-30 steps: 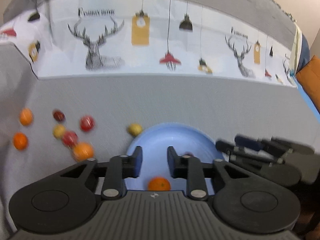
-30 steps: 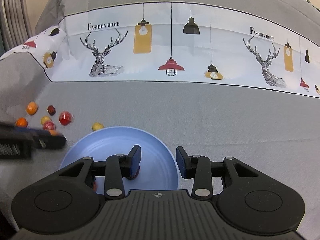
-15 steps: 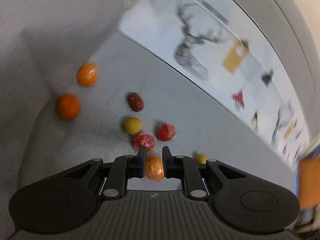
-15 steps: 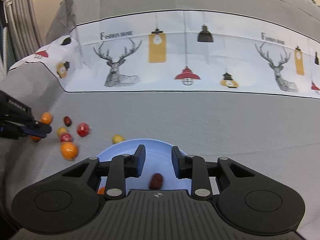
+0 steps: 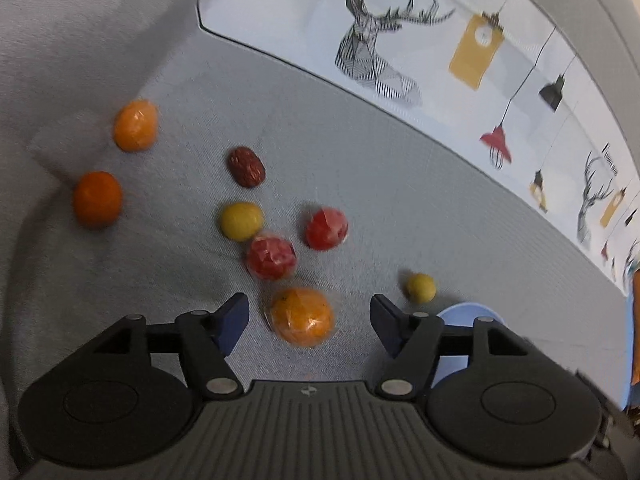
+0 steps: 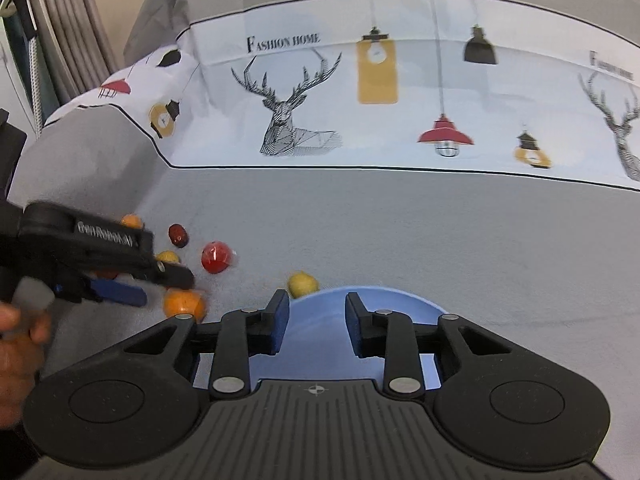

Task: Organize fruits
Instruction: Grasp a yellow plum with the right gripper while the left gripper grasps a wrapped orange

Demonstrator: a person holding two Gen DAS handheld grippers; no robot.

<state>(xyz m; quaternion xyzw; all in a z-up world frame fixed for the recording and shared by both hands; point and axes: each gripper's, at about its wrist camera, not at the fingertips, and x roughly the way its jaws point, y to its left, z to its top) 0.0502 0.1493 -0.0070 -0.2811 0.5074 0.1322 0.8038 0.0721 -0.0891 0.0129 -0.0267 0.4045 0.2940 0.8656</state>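
Observation:
My left gripper (image 5: 309, 314) points down at loose fruit on the grey cloth. Its jaws are opening, and a wrapped orange fruit (image 5: 302, 316) lies between the pads without touching them. Beyond it lie two red wrapped fruits (image 5: 271, 258), a yellow one (image 5: 241, 221), a dark red date (image 5: 246, 167) and two more oranges (image 5: 135, 125). A small yellow fruit (image 5: 421, 287) sits by the blue plate (image 5: 468, 314). My right gripper (image 6: 316, 316) hovers over the blue plate (image 6: 400, 300), jaws opening with nothing between them. The right wrist view shows the left gripper (image 6: 156, 284) above the orange fruit (image 6: 183, 303).
A printed white cloth with deer and lamps (image 6: 360, 100) rises behind the grey surface. A raised grey fold (image 5: 60, 60) borders the fruit on the left. A person's hand (image 6: 20, 340) holds the left gripper. Curtains (image 6: 60, 20) hang at the far left.
My left gripper swung from the plate to the fruit cluster and its jaws went from narrow to wide around the orange. The right gripper shifted left; the dark fruit in the plate is now hidden.

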